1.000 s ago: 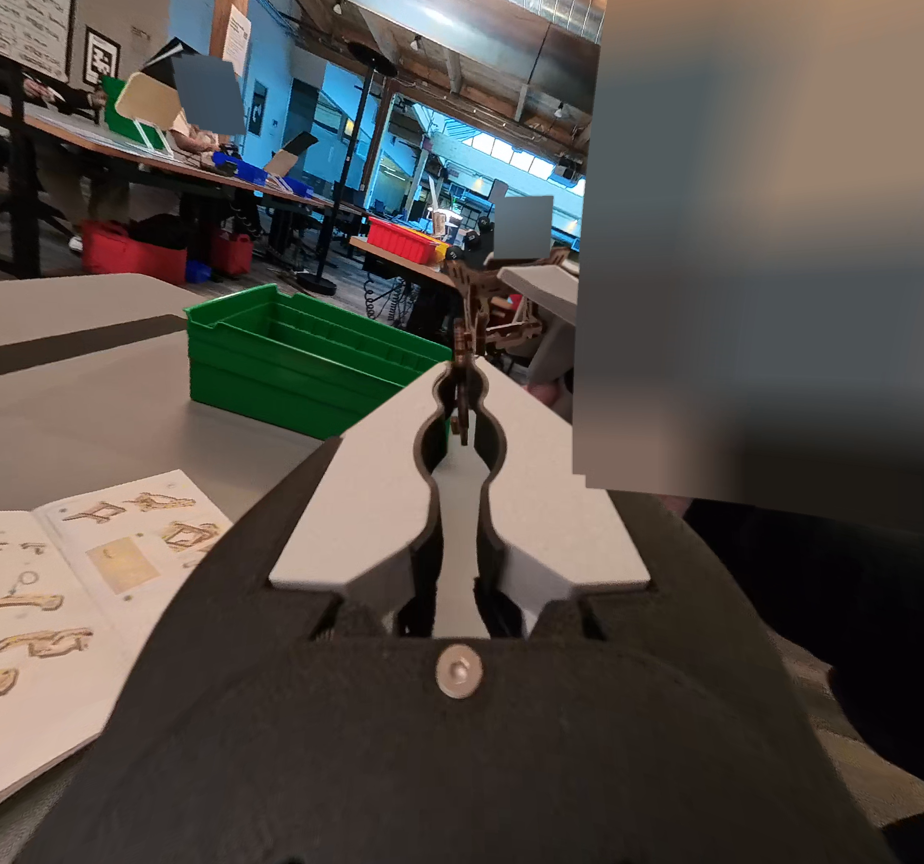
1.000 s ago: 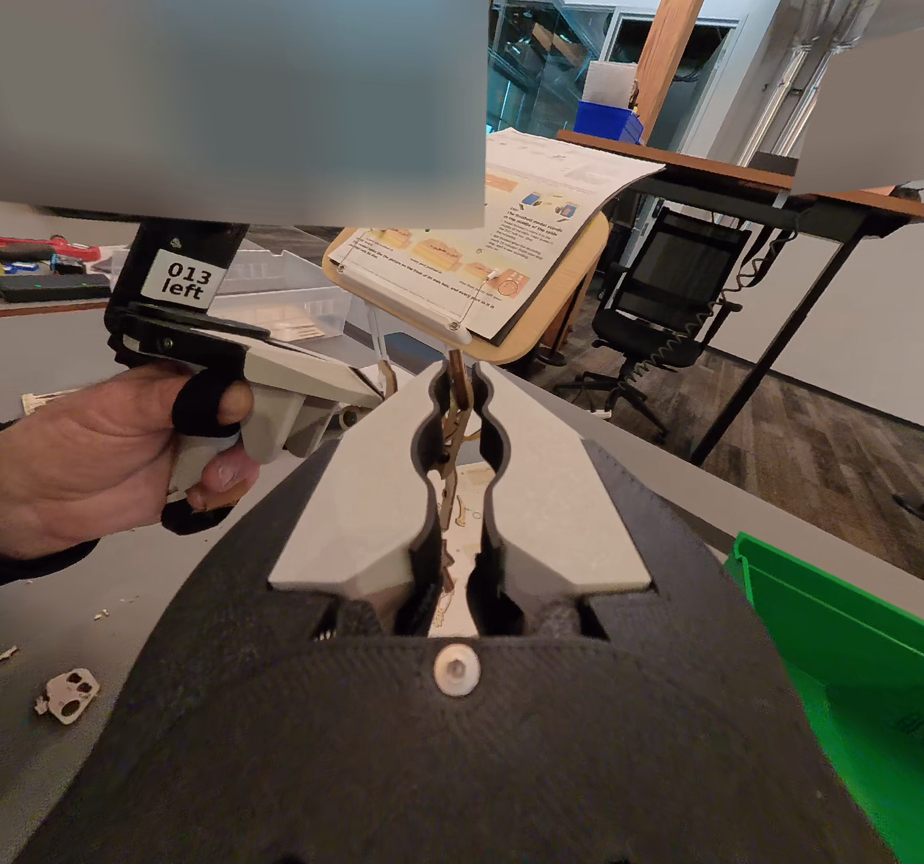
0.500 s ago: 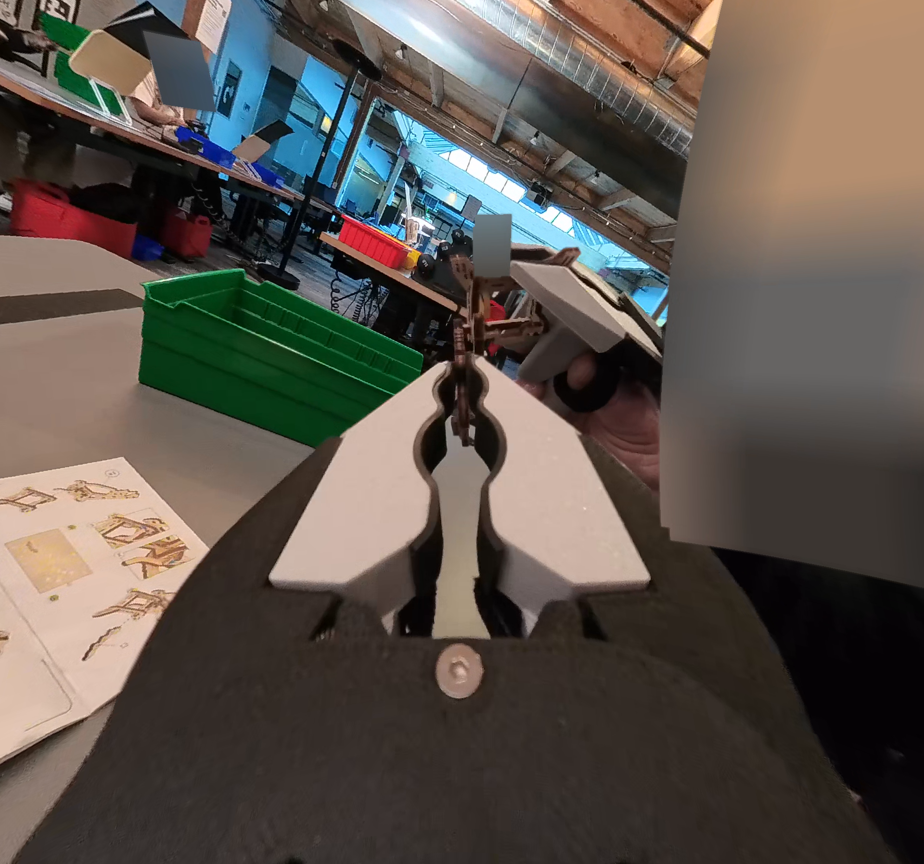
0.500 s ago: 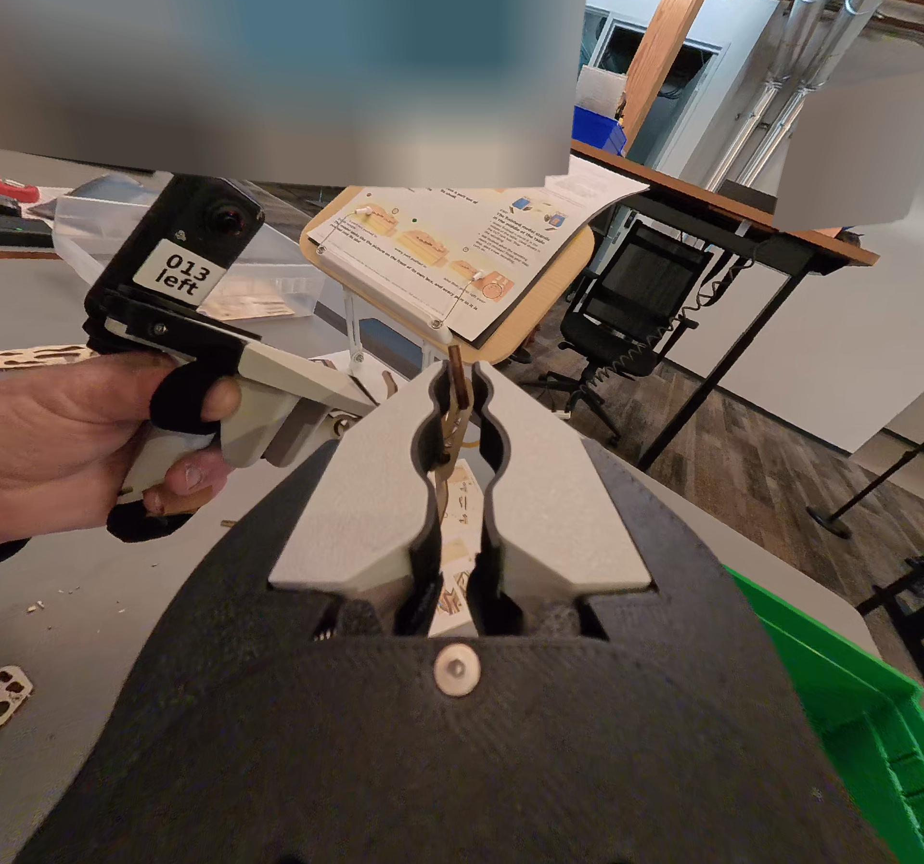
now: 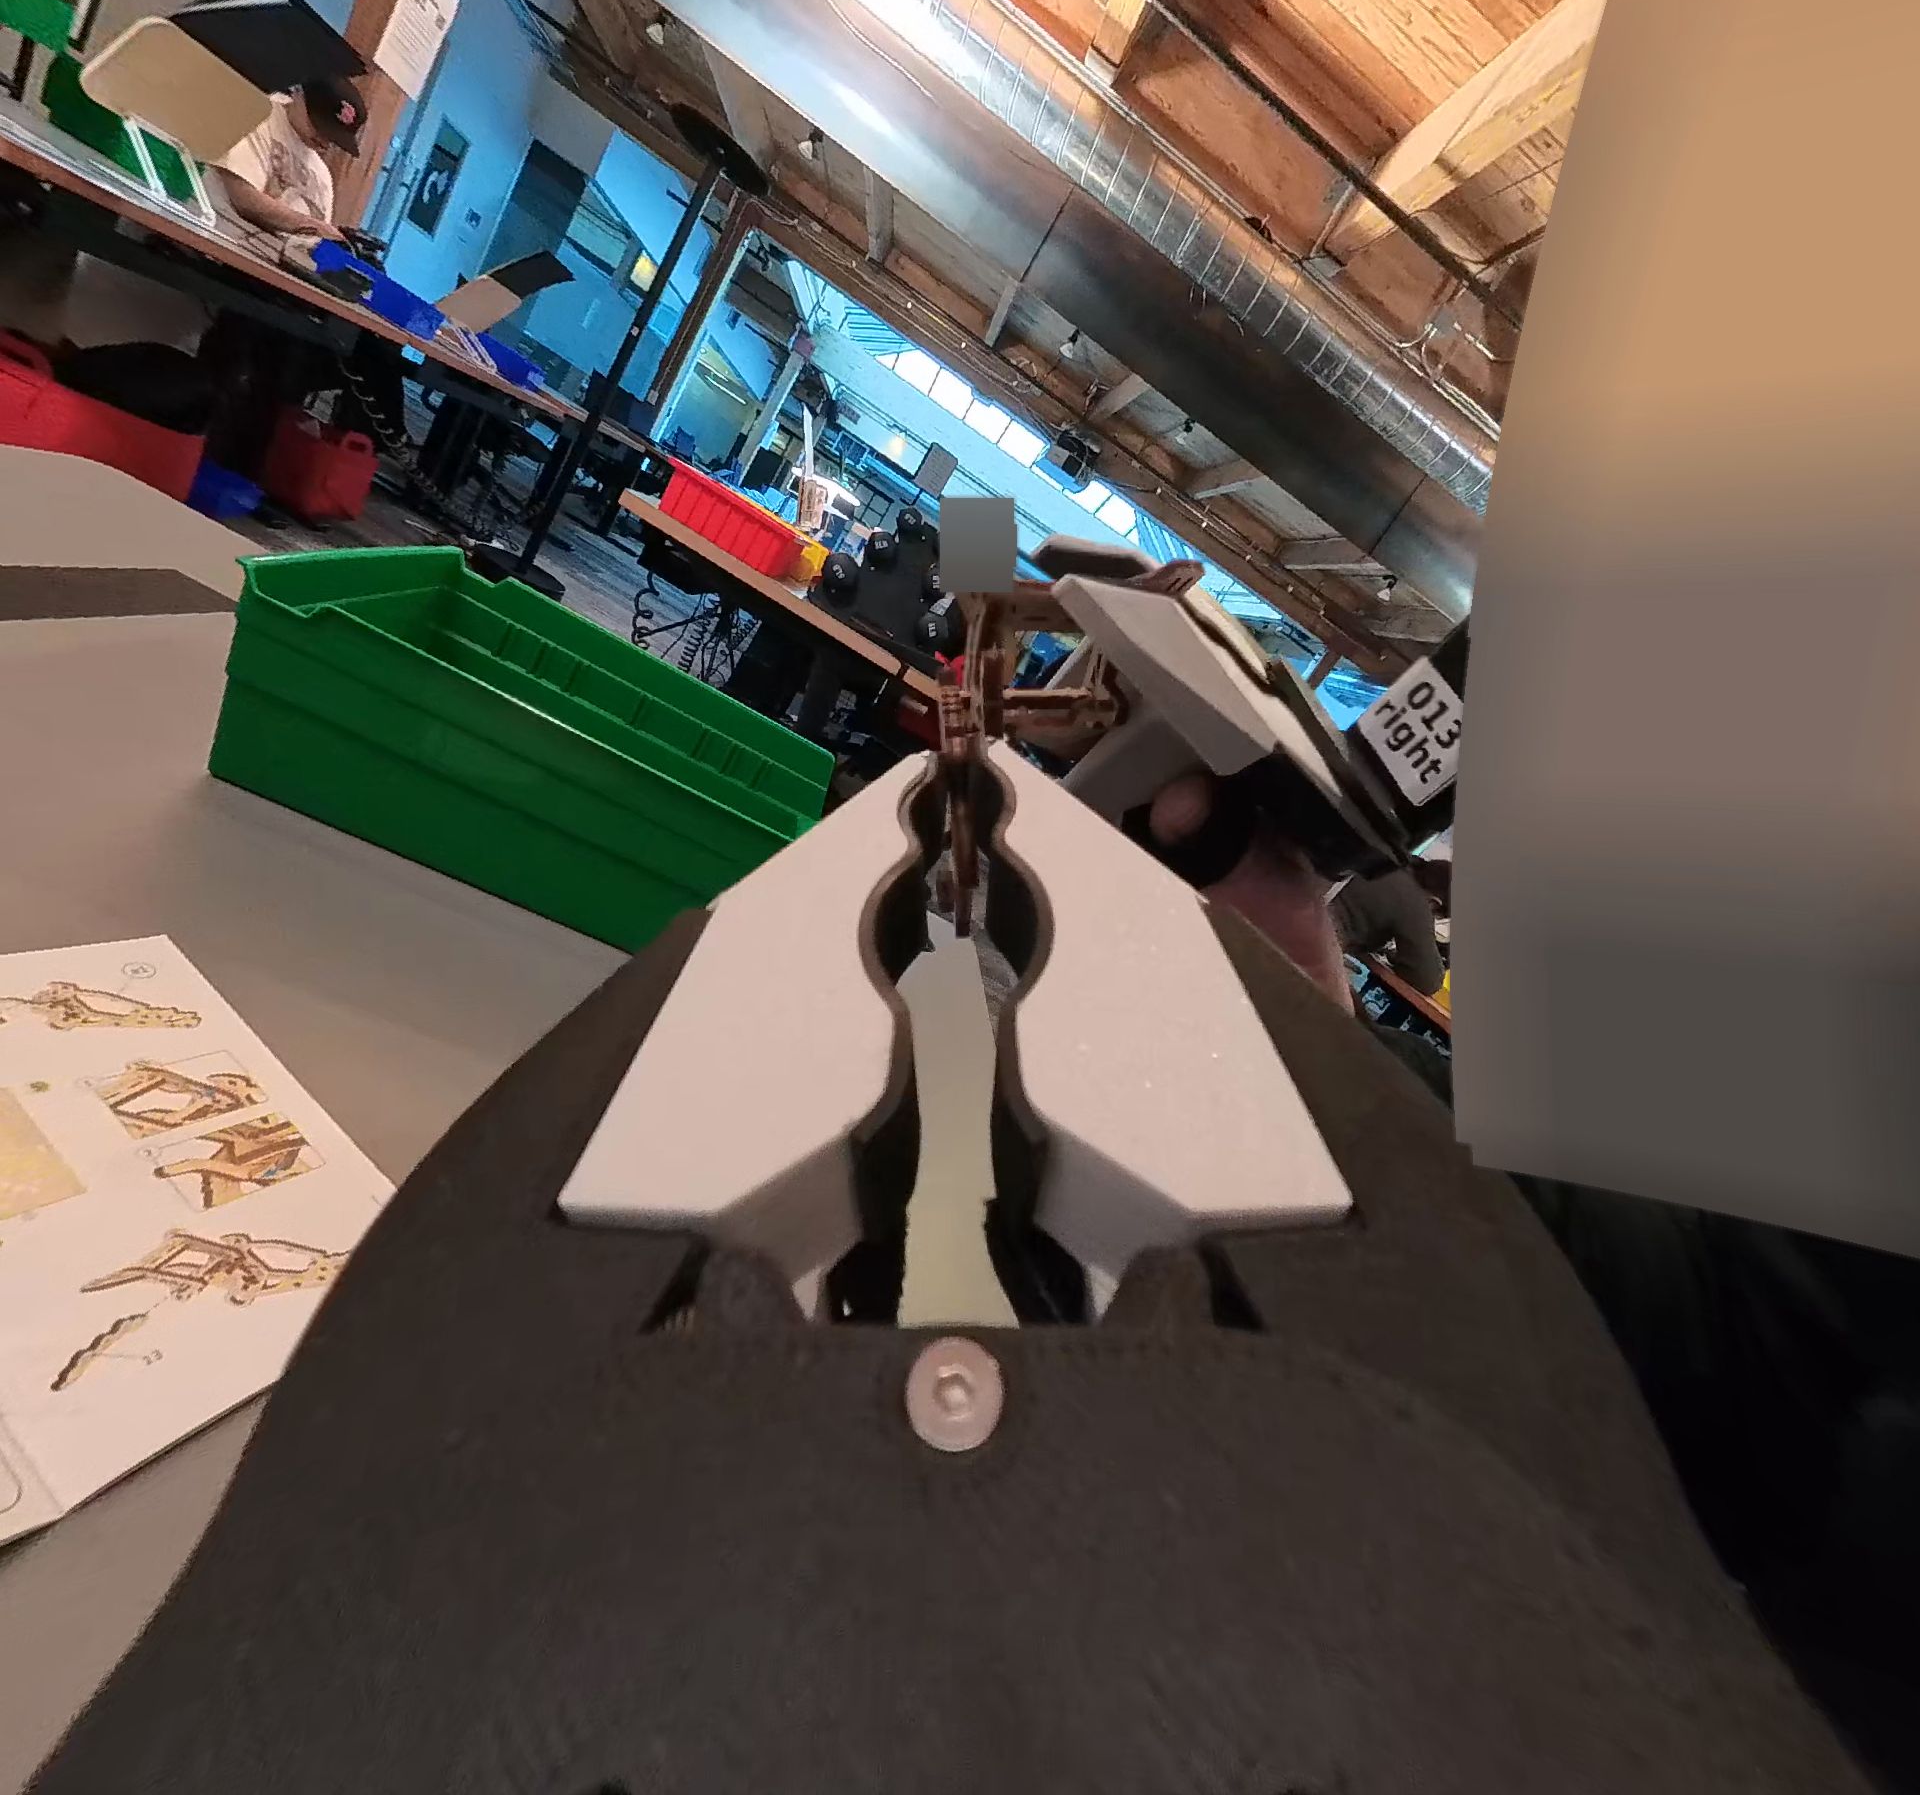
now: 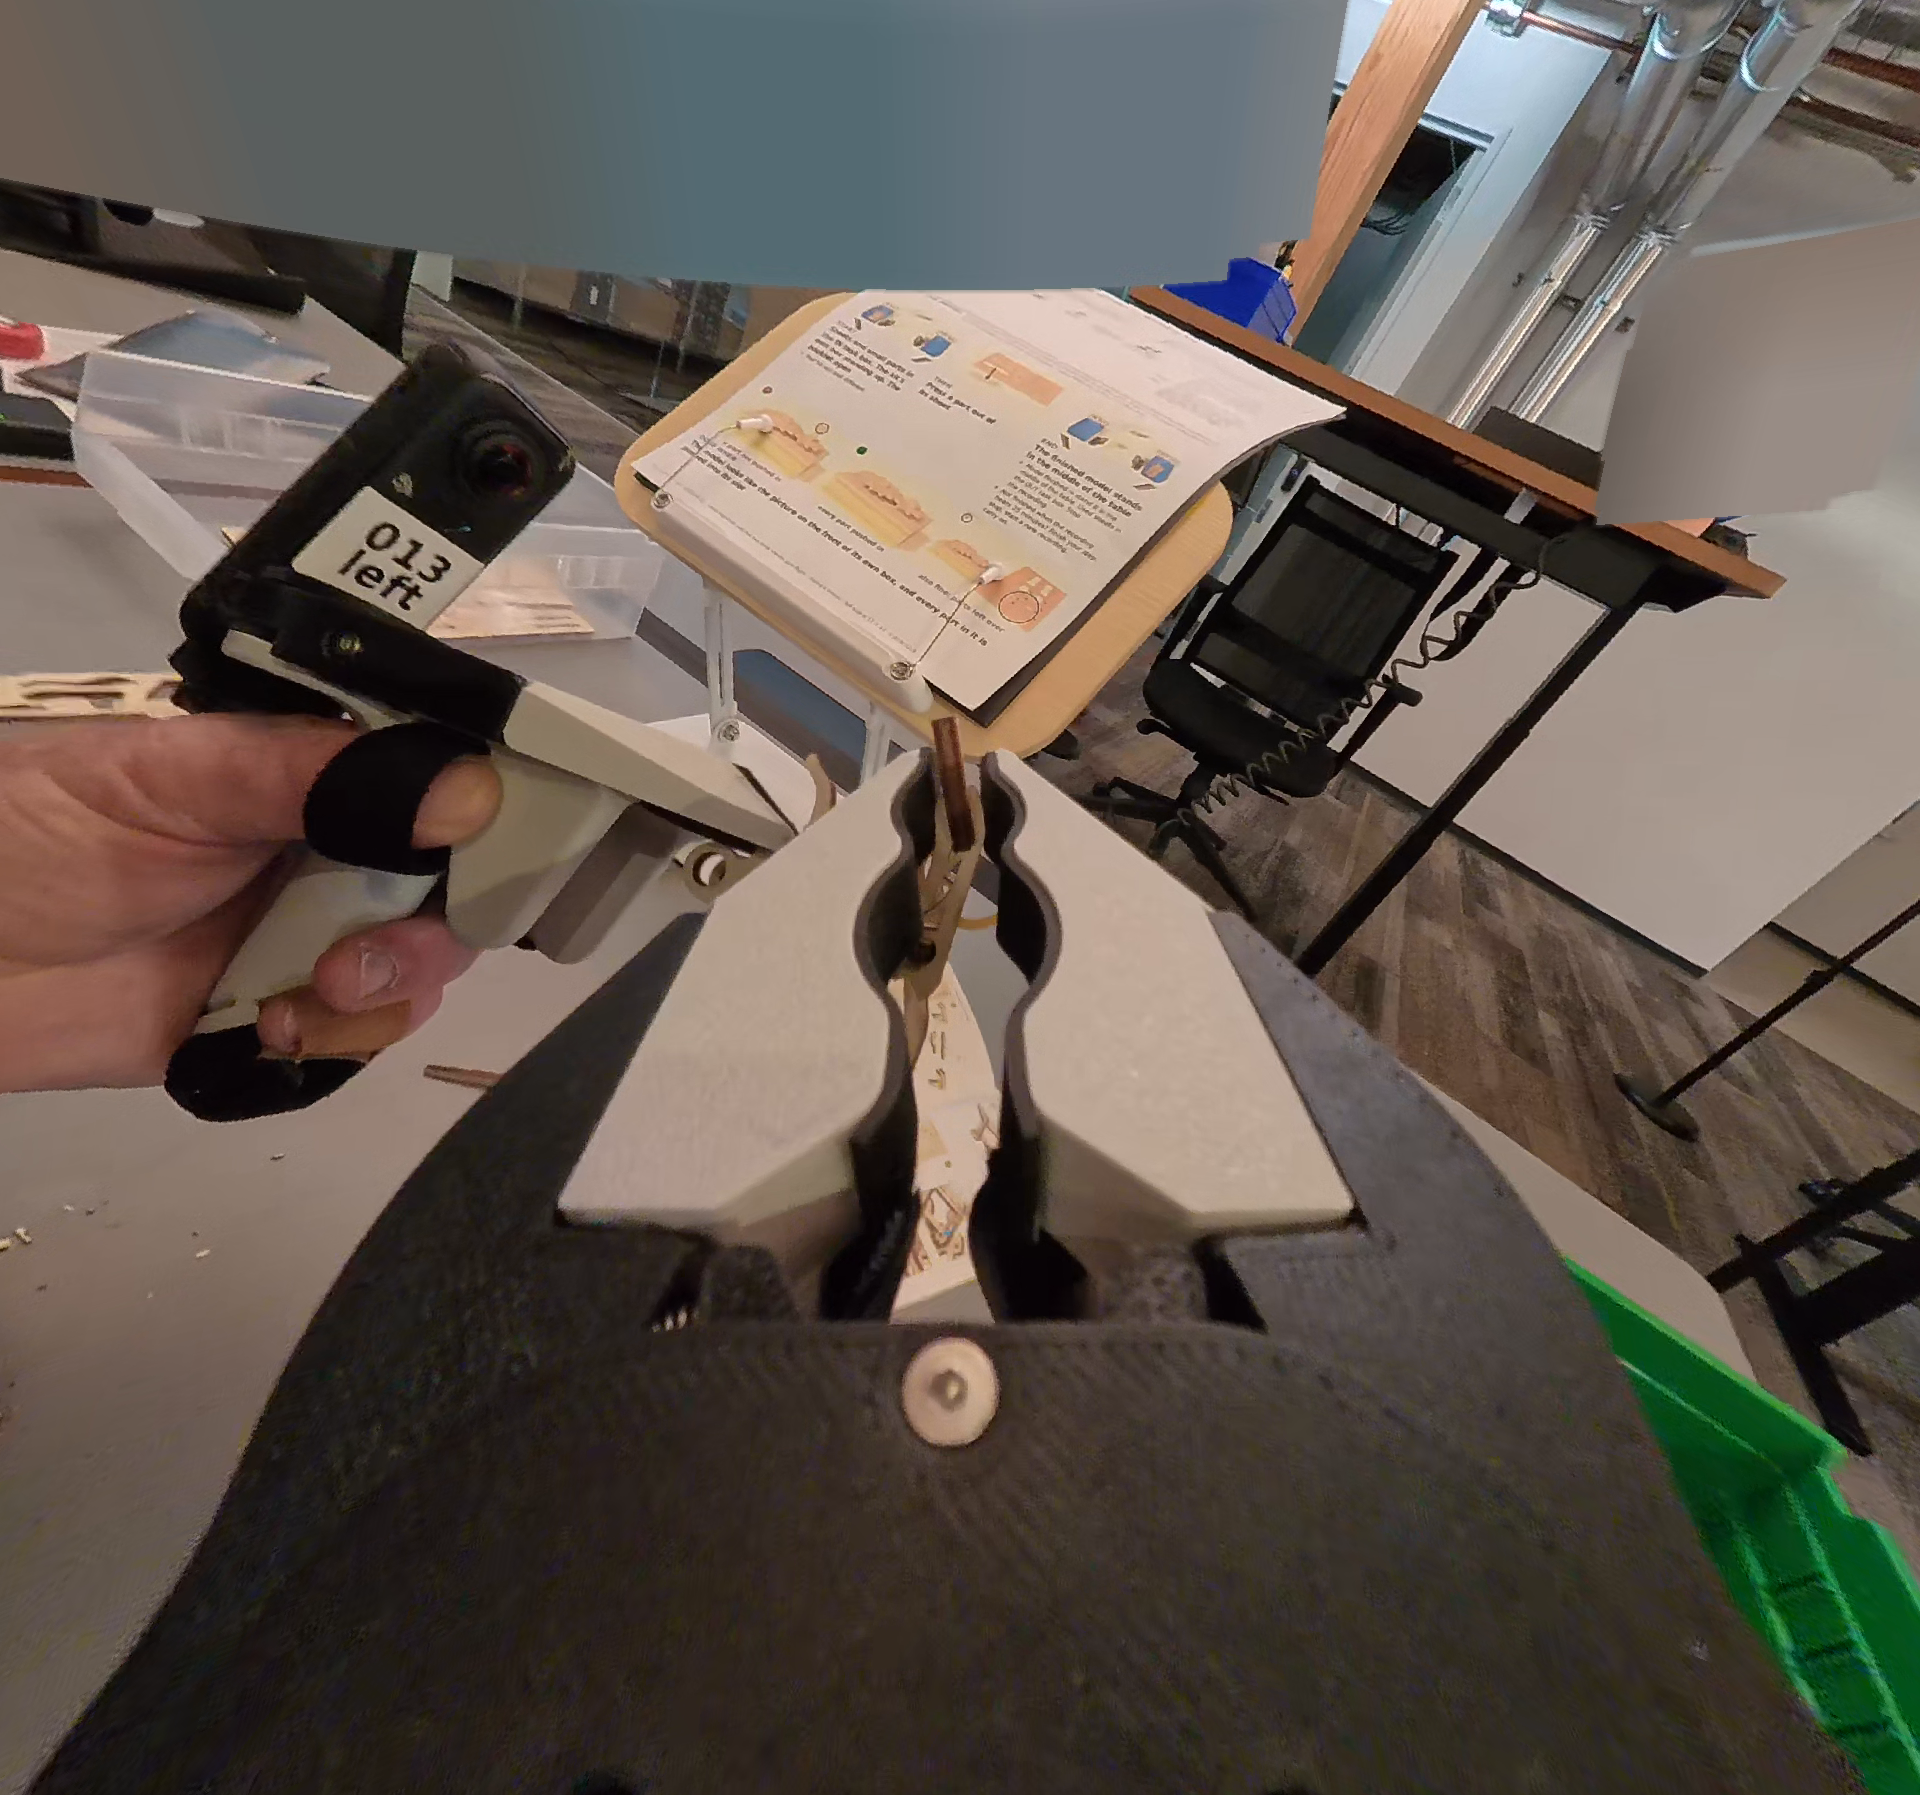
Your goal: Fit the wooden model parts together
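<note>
My left gripper (image 5: 961, 769) is shut on a brown wooden model assembly (image 5: 977, 696), held up in the air above the grey table (image 5: 114, 810). The assembly reaches right to the other gripper (image 5: 1174, 675), which a hand holds there. My right gripper (image 6: 954, 769) is shut on a thin wooden model part (image 6: 951, 789), seen edge-on, with pale wooden pieces hanging below it. In the right wrist view the left gripper's body (image 6: 436, 644) sits to the left in a hand (image 6: 156, 862), its fingers hidden behind my own finger.
A green bin (image 5: 499, 706) stands on the table beyond the left gripper and shows at lower right in the right wrist view (image 6: 1766, 1537). An instruction sheet (image 5: 135, 1174) lies at lower left. A stand with an open instruction booklet (image 6: 956, 488) stands ahead. Small wood scraps (image 6: 457, 1077) lie on the table. Tip to tip, the grippers are about 5 cm apart.
Both grippers have tilted upward and risen, still shut on the wooden parts. The two grippers have stayed close together, and the other hand and gripper now show more fully in each view.
</note>
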Tool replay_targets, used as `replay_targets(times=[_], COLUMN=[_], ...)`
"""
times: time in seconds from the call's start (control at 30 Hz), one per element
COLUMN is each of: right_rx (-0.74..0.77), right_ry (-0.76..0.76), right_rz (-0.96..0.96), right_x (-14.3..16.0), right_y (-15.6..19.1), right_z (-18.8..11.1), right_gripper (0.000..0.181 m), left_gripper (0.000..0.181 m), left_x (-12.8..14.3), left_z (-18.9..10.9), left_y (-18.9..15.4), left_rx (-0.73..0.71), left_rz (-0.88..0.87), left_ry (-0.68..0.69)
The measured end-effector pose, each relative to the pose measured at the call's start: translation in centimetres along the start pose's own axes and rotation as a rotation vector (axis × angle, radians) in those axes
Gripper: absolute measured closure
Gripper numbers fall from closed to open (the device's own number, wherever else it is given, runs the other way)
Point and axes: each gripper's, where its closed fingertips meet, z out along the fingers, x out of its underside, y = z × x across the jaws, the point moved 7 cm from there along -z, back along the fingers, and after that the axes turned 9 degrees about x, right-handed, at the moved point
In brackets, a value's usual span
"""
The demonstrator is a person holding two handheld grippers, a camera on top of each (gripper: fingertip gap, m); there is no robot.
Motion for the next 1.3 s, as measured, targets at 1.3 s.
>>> replay_targets(times=[1.3], right_rx=[-0.324], right_ry=[0.274], right_rz=[0.814], right_x=[1.8], right_y=[-1.3], right_z=[-1.6], right_gripper=[0.12], left_gripper=[0.18], left_x=[1.6], left_z=[0.3], left_y=[1.9], left_rx=[0.242], left_rz=[-0.257], left_ry=[-0.096])
